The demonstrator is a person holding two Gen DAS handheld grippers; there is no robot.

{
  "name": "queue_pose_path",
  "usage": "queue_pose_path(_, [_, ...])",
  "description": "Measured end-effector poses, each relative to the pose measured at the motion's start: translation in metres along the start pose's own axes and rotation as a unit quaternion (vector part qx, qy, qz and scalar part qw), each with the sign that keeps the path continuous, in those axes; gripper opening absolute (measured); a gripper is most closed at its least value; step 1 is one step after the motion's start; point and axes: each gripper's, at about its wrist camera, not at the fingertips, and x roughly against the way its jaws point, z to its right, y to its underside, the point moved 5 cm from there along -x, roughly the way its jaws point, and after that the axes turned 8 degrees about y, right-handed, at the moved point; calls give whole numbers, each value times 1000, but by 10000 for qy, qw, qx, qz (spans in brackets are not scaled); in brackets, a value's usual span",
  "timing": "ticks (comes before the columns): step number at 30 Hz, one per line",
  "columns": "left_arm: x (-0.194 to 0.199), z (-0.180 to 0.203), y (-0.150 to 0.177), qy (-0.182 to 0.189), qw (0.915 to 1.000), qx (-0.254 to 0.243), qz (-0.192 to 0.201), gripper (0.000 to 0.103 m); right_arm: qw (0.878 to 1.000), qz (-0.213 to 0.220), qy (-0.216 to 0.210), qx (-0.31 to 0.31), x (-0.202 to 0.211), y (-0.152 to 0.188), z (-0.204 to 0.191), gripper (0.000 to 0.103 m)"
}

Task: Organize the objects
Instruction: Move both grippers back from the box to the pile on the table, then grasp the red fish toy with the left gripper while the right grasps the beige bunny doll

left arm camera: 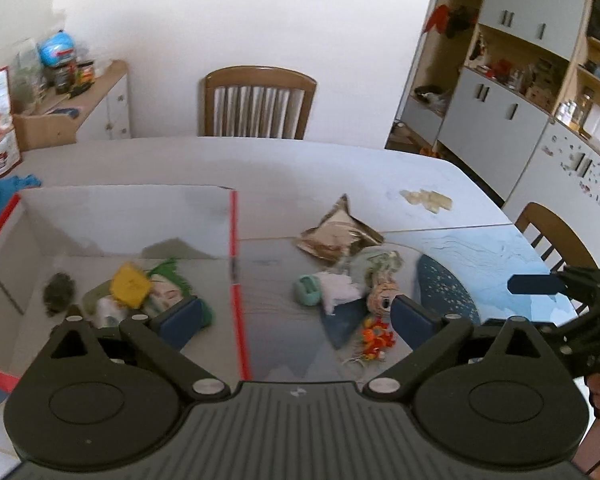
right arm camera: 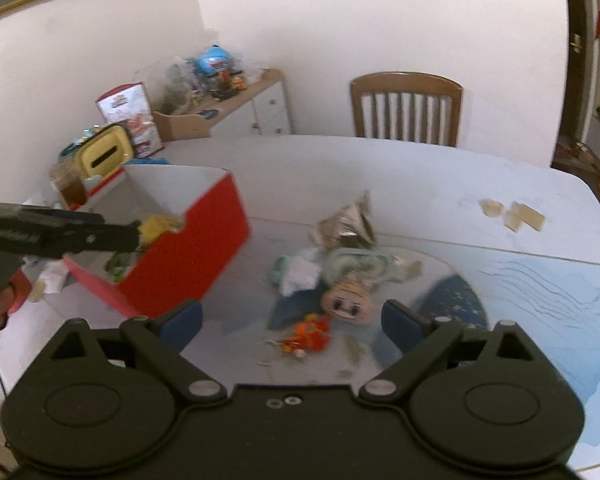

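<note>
I see both my left tool point(left arm camera: 296, 318) and right tool point(right arm camera: 292, 322) spread wide and empty above the desk point(left arm camera: 380, 168), beside the red box point(right arm camera: 188, 256).

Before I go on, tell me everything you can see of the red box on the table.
The red box is an open-topped cardboard carton, red outside, pale grey-white inside, with red edges showing along its walls. It sits upright on the white table, left of the loose pile of toys. Inside lie a yellow block, a green-haired doll, a dark fuzzy ball and other small items. Nothing grips it.
</note>
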Motion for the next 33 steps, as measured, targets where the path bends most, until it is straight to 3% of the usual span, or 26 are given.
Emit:
queue_pose_path(12, [-59, 50, 37, 164, 9975, -490, -478, 101, 9990, -404, 177, 81, -33, 11, 46, 96])
queue_pose_path(23, [-117, 64, 61, 16, 9955, -668, -678, 101, 9975, -660, 47, 240, -77, 6, 53, 95])
queue_pose_path(33, [-152, 67, 68, -18, 9972, -561, -489, 101, 9958, -879, -160, 220, -120, -1, 50, 94])
